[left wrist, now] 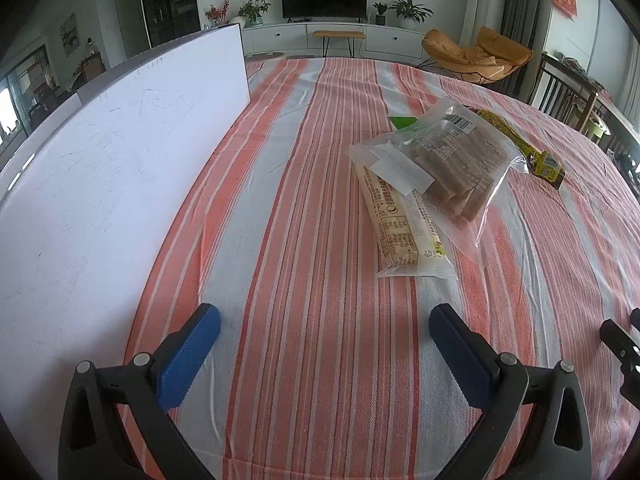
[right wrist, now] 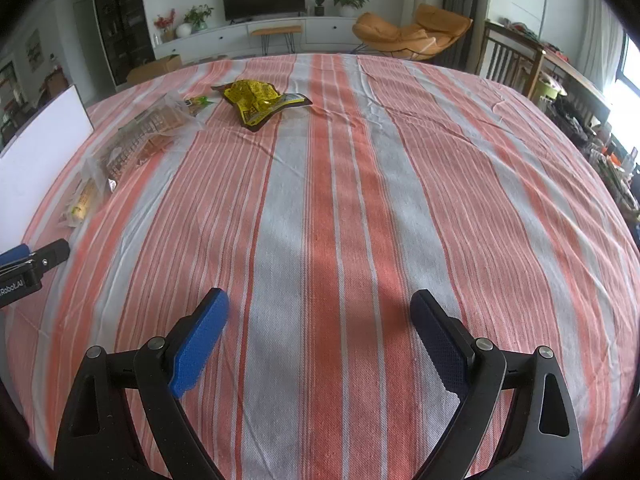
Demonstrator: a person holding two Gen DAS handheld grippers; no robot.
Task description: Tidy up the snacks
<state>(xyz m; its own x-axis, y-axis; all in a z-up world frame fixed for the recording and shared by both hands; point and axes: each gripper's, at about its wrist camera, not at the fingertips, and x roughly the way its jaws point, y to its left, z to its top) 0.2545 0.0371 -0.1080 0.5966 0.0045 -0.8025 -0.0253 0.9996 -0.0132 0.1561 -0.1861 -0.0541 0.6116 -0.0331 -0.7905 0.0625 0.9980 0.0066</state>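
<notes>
Both hand-held grippers hung over the striped table (right wrist: 360, 200), nothing betw. the jaws. Left hand-held gripper (left wrist: 325, 320) was spread wide, blue pads apart, empty. Right hand-held gripper (right wrist: 320, 304) was likewise released, empty, cloth only under it.

Snacks sat toward the table's far left part: clear bag of brown biscuits (left wrist: 456, 164) lay partly on top of a long cream-wrapped pkg (left wrist: 400, 232), a green pkt (left wrist: 402, 121) peeking out behind. Yellow crinkled snack pkt (right wrist: 256, 100) lay just beyond those, apart from both grippers. White board (left wrist: 100, 184) stood upright along the table's left edge, near the snack pile.
</notes>
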